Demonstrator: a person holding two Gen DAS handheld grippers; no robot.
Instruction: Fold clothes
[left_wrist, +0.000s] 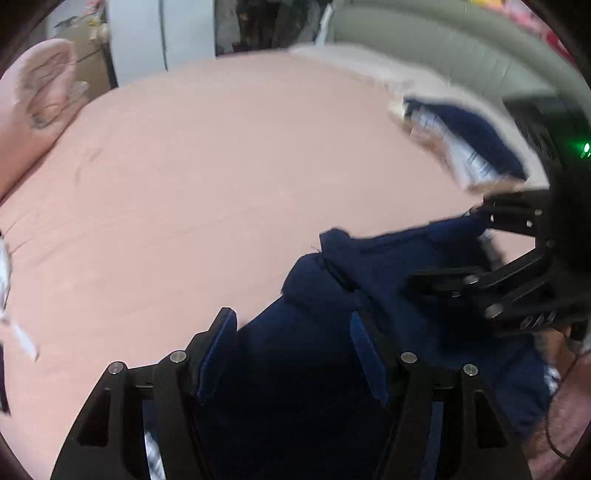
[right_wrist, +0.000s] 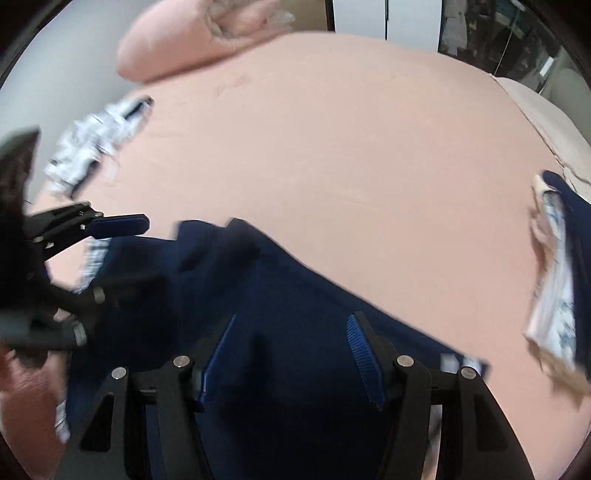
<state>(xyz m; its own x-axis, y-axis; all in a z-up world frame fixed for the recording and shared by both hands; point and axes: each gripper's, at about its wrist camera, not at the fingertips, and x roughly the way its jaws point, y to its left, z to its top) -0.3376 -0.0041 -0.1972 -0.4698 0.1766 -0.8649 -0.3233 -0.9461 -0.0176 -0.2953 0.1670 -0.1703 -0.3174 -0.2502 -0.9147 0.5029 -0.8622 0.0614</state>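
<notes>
A dark navy garment (left_wrist: 332, 295) lies bunched on the pink bed sheet (left_wrist: 203, 184), under and between both grippers. My left gripper (left_wrist: 291, 321) is open, its blue-padded fingers spread over the cloth. My right gripper shows in the left wrist view at the right (left_wrist: 450, 254), open over the same garment. In the right wrist view the navy garment (right_wrist: 258, 288) fills the lower middle, my right gripper (right_wrist: 291, 325) is open above it, and the left gripper (right_wrist: 122, 251) reaches in from the left, open.
A stack of folded clothes (left_wrist: 461, 147) lies at the right of the bed, also in the right wrist view (right_wrist: 557, 277). A white patterned garment (right_wrist: 96, 140) lies at the left. A pink pillow (right_wrist: 192, 40) is at the bed's head. A grey-green sofa (left_wrist: 443, 44) stands behind.
</notes>
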